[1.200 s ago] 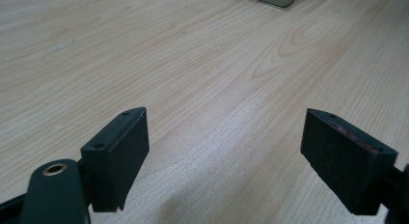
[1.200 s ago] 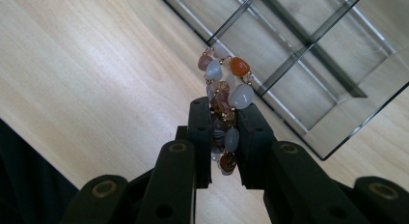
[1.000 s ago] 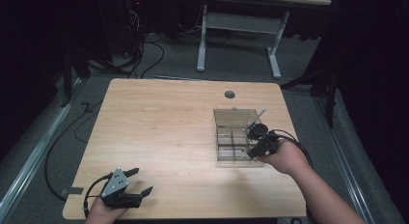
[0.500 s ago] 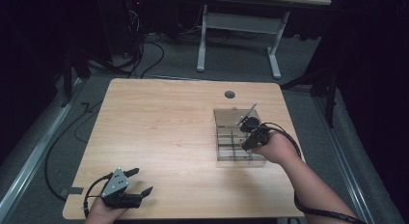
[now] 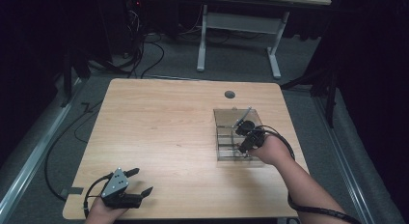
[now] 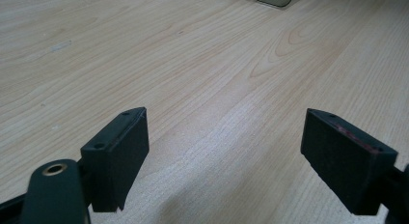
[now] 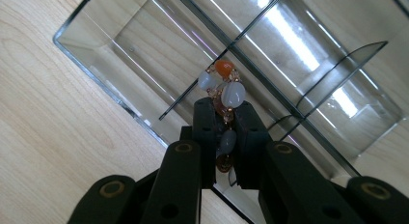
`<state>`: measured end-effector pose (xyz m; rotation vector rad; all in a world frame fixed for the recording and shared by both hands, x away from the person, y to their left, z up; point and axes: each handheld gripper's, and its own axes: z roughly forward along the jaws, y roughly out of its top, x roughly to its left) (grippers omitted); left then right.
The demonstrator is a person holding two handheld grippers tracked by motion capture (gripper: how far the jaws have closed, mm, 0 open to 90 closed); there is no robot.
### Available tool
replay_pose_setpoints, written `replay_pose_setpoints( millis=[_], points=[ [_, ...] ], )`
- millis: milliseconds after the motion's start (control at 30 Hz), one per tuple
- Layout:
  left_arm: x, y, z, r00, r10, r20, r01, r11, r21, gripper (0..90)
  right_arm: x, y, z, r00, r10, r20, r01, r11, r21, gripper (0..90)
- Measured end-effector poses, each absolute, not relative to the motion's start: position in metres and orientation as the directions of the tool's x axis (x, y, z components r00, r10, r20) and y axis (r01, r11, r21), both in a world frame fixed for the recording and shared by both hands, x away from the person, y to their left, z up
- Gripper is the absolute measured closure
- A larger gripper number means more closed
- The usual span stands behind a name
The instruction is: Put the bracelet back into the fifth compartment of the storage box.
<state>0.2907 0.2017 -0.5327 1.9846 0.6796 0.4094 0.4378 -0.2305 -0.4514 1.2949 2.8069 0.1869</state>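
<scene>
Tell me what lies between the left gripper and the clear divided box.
Only bare wooden table lies between the left gripper and the clear box, as the high view shows.

A beaded bracelet (image 7: pixel 225 91) of pale blue, white and orange stones is hanging bunched together. It is dangling over a compartment of the clear divided box (image 7: pixel 120 55), which is sitting on the table.

Bright tabletop (image 5: pixel 159 137), dark surroundings, overhead glare on clear box (image 7: pixel 308 50).

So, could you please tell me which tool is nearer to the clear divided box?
The right. The right tool, gripping a beaded bracelet, hangs directly over the clear divided box; the left tool sits open at the table's near-left corner, well away.
</scene>
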Motion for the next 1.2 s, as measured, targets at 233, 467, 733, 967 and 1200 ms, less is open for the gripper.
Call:
replay_pose_setpoints(
  millis=[233, 467, 733, 967, 1200],
  points=[
    [0.291, 0.201, -0.533, 0.79, 0.613, 0.002, 0.294, -0.382, 0.876, 17.8, 0.439, -0.233, -0.465, -0.644, 0.765, 0.014, 0.762, 0.639, 0.102, 82.6],
    [0.291, 0.201, -0.533, 0.789, 0.614, 0.002, 0.294, -0.382, 0.876, 17.8, 0.44, -0.237, -0.477, -0.635, 0.771, 0.036, 0.77, 0.63, 0.102, 82.0],
    [0.291, 0.201, -0.533, 0.79, 0.614, 0.003, 0.295, -0.384, 0.875, 17.8, 0.441, -0.239, -0.478, -0.622, 0.781, 0.049, 0.781, 0.616, 0.106, 76.1],
    [0.291, 0.201, -0.533, 0.79, 0.613, 0.003, 0.295, -0.385, 0.875, 17.8, 0.441, -0.24, -0.465, -0.602, 0.796, 0.056, 0.795, 0.592, 0.131, 70.2],
    [0.291, 0.201, -0.533, 0.79, 0.613, 0.002, 0.295, -0.384, 0.875, 17.8, 0.439, -0.24, -0.452, -0.572, 0.818, 0.058, 0.816, 0.561, 0.139, 69.9]
  ],
)
